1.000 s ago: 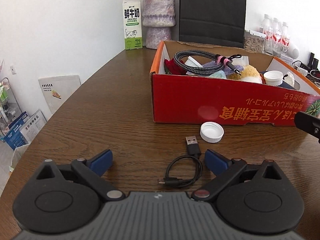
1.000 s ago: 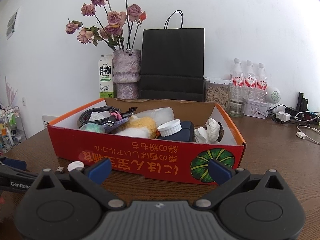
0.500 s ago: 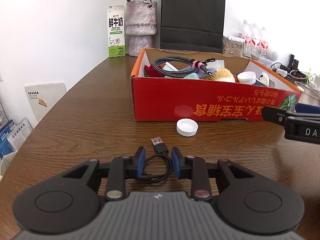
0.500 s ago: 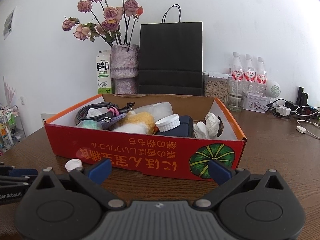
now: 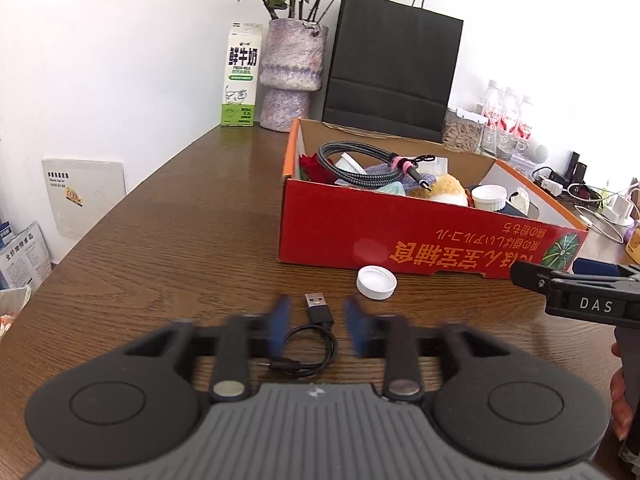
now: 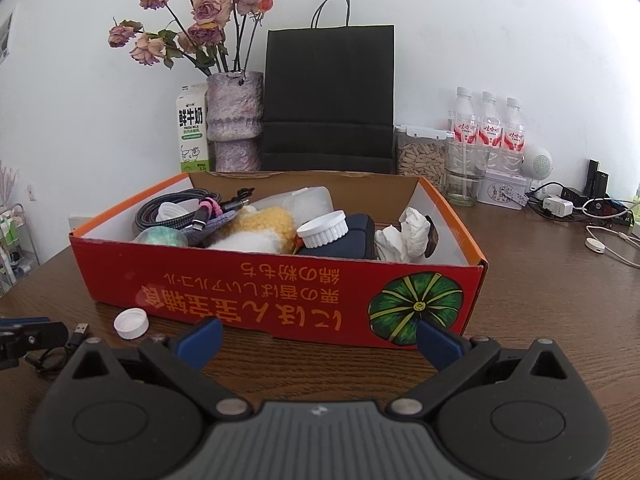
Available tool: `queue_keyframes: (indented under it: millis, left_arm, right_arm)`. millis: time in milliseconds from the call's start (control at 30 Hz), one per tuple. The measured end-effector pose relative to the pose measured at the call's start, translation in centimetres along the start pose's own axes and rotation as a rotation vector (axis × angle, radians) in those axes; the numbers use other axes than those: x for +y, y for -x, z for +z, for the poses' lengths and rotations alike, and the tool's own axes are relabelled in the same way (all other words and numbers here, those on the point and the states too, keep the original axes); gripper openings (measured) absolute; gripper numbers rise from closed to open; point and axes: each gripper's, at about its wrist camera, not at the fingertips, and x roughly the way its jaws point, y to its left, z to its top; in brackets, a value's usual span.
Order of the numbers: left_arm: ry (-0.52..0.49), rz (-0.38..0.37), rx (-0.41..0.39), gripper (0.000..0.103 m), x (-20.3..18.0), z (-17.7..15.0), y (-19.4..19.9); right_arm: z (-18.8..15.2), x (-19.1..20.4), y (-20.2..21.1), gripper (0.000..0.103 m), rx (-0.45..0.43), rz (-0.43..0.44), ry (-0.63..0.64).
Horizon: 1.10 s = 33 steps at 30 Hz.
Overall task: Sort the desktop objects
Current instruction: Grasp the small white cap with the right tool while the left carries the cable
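While the left gripper (image 5: 314, 326) spreads its jaws, blurred and opening, the short black cable (image 5: 310, 344) lies loose between them at lower centre of the left view, pads clear of it. Looks light, limp and springy, a thin rubbery loop likely to slither; the stiff plug (image 5: 317, 307) or the bunched coil seems the surer hold. Just right, a ribbed white plastic cap (image 5: 376, 282) rests before the glossy red cardboard box (image 5: 360, 232) on the wood-grain table (image 5: 168, 240). The right gripper (image 6: 318, 338) hangs wide open, empty.
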Motion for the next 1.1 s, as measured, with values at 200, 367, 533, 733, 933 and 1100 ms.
queue_keyframes:
  millis: [200,367,533,733,933,1100]
  left_arm:
    - [-0.054,0.009,0.108,0.067,-0.4,-0.4,-0.6]
    - [-0.101,0.037,0.086,0.029,-0.9,-1.0,-0.4]
    - [-0.061,0.015,0.068,0.026,-0.2,-0.9,-0.2]
    - [-0.044,0.002,-0.026,0.025,0.5,-0.3,1.2]
    - [-0.003,0.026,-0.094,0.025,2.4,0.8,1.8]
    - [0.04,0.047,-0.136,0.025,4.8,1.5,1.5]
  right_arm:
    - [0.0,-0.3,-0.3,0.103,0.014,-0.012,-0.017]
    - [0.0,-0.3,-0.3,0.103,0.011,-0.018,-0.018]
    - [0.0,-0.3,-0.3,0.103,0.011,-0.021,-0.019]
    - [-0.1,-0.2,-0.3,0.103,0.02,-0.023,-0.024]
    - [-0.3,2.5,-0.2,0.103,0.035,0.056,-0.011]
    - [-0.2,6.7,-0.7,0.1,0.059,0.145,0.052]
